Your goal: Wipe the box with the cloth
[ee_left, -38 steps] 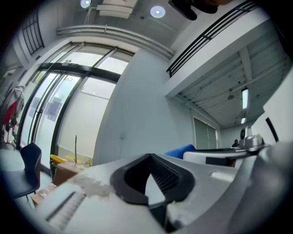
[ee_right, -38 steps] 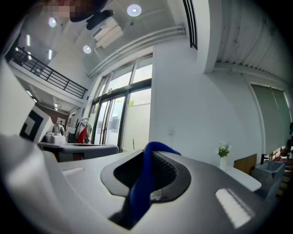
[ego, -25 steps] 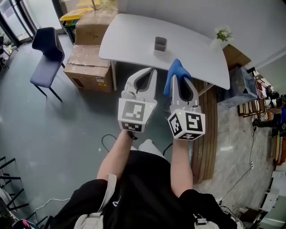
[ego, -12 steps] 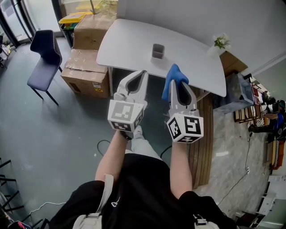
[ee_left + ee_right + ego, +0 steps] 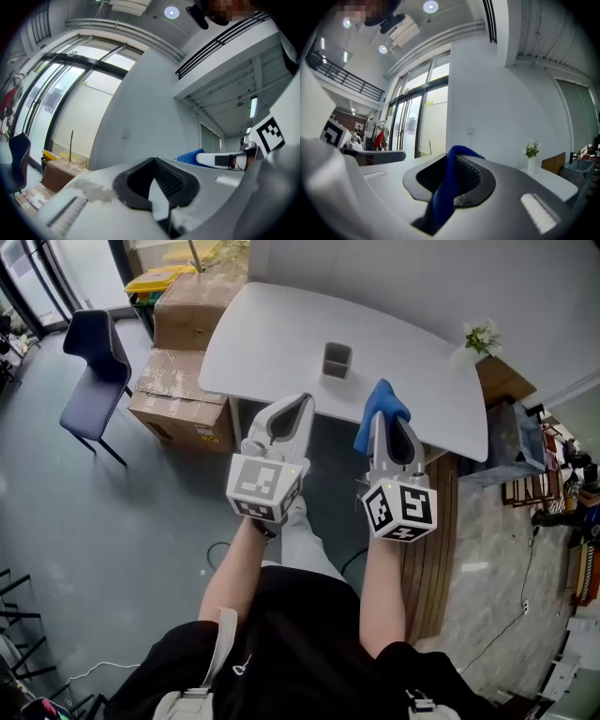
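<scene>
My right gripper (image 5: 382, 420) pinches the blue cloth (image 5: 380, 397), left gripper (image 5: 300, 401) pressed together. A hard swipe could topple the grey box (image 5: 337, 360).

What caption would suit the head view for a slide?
Person facing a table with a box; right gripper holds a cloth, left gripper shut, empty.

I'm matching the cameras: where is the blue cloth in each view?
Head view: blue cloth upper right of centre, at the tips of the right gripper.
Left gripper view: cloth small, right of centre.
Right gripper view: cloth lower centre, between the jaws.
Shared landmark: the right gripper holding it.
</scene>
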A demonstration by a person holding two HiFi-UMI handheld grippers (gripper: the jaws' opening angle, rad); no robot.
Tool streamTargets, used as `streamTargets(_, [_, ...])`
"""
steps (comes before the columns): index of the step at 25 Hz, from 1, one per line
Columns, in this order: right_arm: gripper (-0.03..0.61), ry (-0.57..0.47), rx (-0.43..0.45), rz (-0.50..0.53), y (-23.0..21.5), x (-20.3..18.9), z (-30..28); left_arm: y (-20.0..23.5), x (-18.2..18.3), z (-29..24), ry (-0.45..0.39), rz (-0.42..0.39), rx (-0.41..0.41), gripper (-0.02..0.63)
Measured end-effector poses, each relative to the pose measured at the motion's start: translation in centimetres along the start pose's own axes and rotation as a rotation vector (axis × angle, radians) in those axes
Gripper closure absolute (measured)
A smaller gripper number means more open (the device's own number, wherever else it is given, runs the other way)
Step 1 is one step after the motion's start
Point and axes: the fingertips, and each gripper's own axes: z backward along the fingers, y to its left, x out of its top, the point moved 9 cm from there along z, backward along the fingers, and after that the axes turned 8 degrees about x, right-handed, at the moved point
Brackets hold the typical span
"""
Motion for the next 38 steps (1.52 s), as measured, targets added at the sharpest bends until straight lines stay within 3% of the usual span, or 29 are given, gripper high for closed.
streamTargets(7, [0.528, 0.047, -0.039, -0.043, -6.5, -3.3, -4.2, 0.9, -3.7, -7.0, 0.033, 0.034, 0.051, 0.612])
streamTargets(14, [0.526, 0.076, -0.037, -0.109, -13.9, -5.8, -11.5, 1.5, -6.7, -16.4, 0.130, -0.036, 0.017, 0.612])
streamTargets(18, [0.526, 0.061, -0.001, -0.123, -17.4, -5.8, -15.9, 2.9, -6.9, -21.2, 0.161, -0.056, 0.042, 0.612])
streamTargets(22, [0.526, 0.028, 0.025, -0.132, -20.5, -5.0, -19.2, 3.4, -6.0, -24.6, 0.141, -0.068, 0.072, 0.612])
streamTargets(31, [0.526, 0.031, 0.092, -0.143, -22.2, -5.4, -23.4, 3.7, -5.5, -27.9, 0.152, -0.159, 0.079, 0.612])
streamTargets(38, [0.526, 0.035, 0.107, -0.170, -22.3, -6.4, -25.3, 5.1, -8.3, -29.2, 0.295, -0.241, -0.003, 0.611])
